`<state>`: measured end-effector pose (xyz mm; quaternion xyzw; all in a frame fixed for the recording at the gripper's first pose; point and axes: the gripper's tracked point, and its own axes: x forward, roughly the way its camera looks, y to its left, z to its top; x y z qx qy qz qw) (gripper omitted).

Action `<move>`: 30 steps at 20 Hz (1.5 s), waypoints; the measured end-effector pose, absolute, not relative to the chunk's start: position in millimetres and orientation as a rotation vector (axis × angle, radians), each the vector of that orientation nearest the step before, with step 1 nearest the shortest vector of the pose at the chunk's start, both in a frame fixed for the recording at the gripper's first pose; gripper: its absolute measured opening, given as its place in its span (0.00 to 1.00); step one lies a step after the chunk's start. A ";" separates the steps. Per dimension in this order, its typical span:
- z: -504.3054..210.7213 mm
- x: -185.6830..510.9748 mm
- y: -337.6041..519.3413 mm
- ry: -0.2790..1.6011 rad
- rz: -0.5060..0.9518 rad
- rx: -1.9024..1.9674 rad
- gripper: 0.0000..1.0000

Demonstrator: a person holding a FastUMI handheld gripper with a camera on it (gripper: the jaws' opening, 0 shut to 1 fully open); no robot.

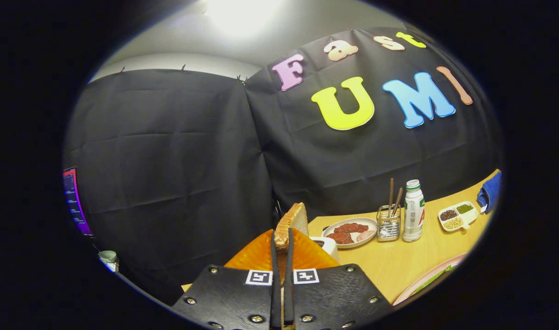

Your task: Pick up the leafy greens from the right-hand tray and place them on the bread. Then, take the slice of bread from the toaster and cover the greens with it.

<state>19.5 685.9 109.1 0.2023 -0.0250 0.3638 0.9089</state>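
Note:
My gripper [282, 243] is shut on a slice of toasted bread [292, 220], which stands on edge between the two fingers and sticks up past their tips. The slice is lifted above the wooden table [412, 261]. Just behind and below the fingers lies an orange plate [261, 254]. A white toaster [326, 247] peeks out right beside the fingers, mostly hidden by them. At the near right, a pale tray [428, 277] holds a bit of leafy green [437, 276], only partly in sight.
Beyond the fingers to the right stand a plate of sliced meat [350, 231], a wire holder with chopsticks [389, 224], a white bottle [413, 211], a small divided dish of beans [457, 215] and a blue cloth [490, 190]. A screen [75, 201] and a cup [108, 259] sit at the left.

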 end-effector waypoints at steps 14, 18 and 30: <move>57.0 28.7 533.1 -0.035 0.574 0.342 0.02; 19.5 34.8 461.4 0.001 0.447 0.270 0.03; -52.5 33.4 387.4 0.058 0.318 0.059 0.03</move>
